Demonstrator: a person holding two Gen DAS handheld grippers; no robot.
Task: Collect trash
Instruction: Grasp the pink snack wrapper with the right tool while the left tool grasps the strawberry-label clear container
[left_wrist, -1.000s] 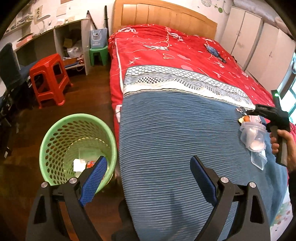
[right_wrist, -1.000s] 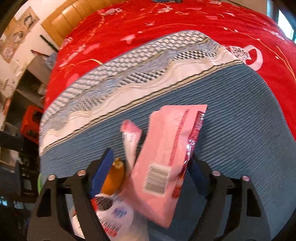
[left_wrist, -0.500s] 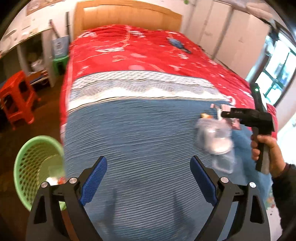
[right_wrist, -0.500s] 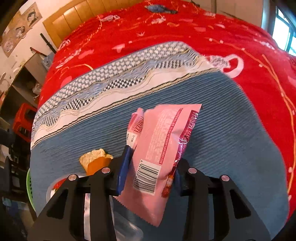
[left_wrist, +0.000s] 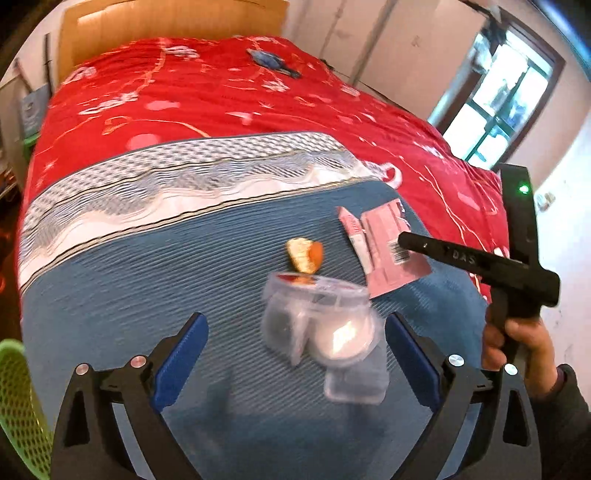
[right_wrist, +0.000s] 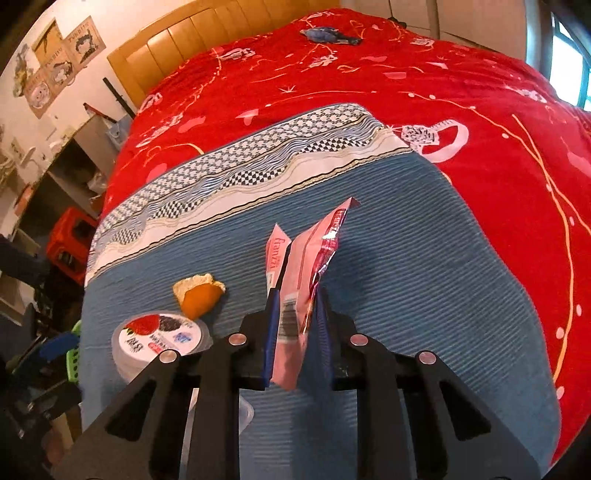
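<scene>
— Right gripper (right_wrist: 295, 325) first: we see its blue pads clamped tight on the pink wrapper (right_wrist: 306, 280), which stands up between them above the blue blanket (right_wrist: 406, 277).

— And our left gripper (left_wrist: 295, 354)?

— Jaws wide and opening, nothing pressed between them. Ahead of it on the blanket lie the clear plastic cups (left_wrist: 321, 325), blurred, so we may be misjudging how many.

— Other trash?

— We see an orange peel (right_wrist: 199, 295) just beside the cups, and a second small pink packet (right_wrist: 276, 254) touching the wrapper. The green basket (left_wrist: 18, 406) sits at our lower left.
</scene>
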